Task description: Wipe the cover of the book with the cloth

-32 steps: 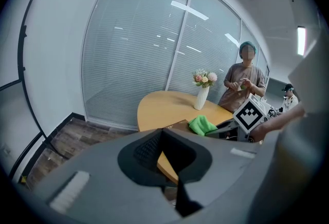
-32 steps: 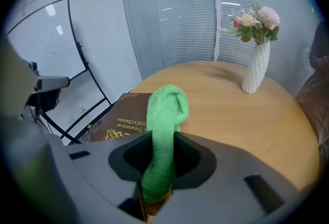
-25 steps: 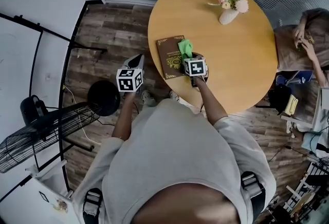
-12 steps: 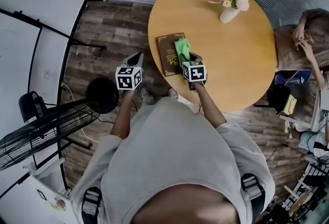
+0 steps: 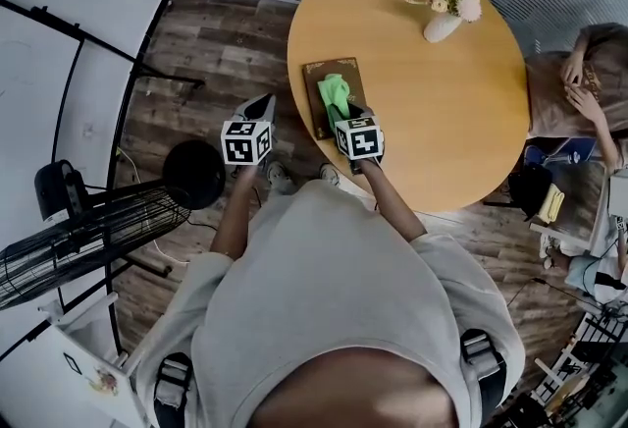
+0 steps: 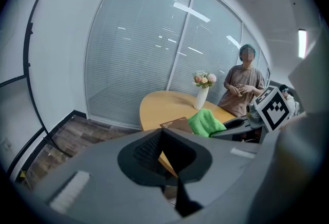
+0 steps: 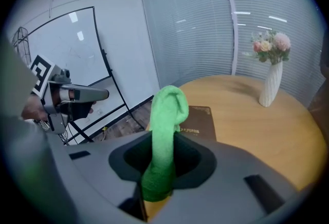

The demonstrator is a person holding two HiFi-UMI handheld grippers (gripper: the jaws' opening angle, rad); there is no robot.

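A dark brown book [image 5: 313, 114] with gold ornament lies near the left edge of the round wooden table [image 5: 461, 122]. My right gripper [image 5: 345, 112] is shut on a green cloth [image 5: 334, 90], which sits over the middle of the cover. In the right gripper view the cloth [image 7: 165, 130] sticks out from between the jaws in front of the book [image 7: 201, 121]. My left gripper [image 5: 259, 109] hangs over the floor left of the table, shut with nothing in it. From its own view the book [image 6: 175, 124] and cloth [image 6: 205, 121] show ahead.
A white vase with flowers [image 5: 444, 12] stands at the table's far side. A person [image 5: 584, 82] sits at the right edge. A standing fan [image 5: 78, 240] and a black round base [image 5: 193, 173] stand on the wooden floor at left.
My right gripper has carried the green cloth leftward, from the book's right edge to the middle of the cover. The left gripper has barely moved.
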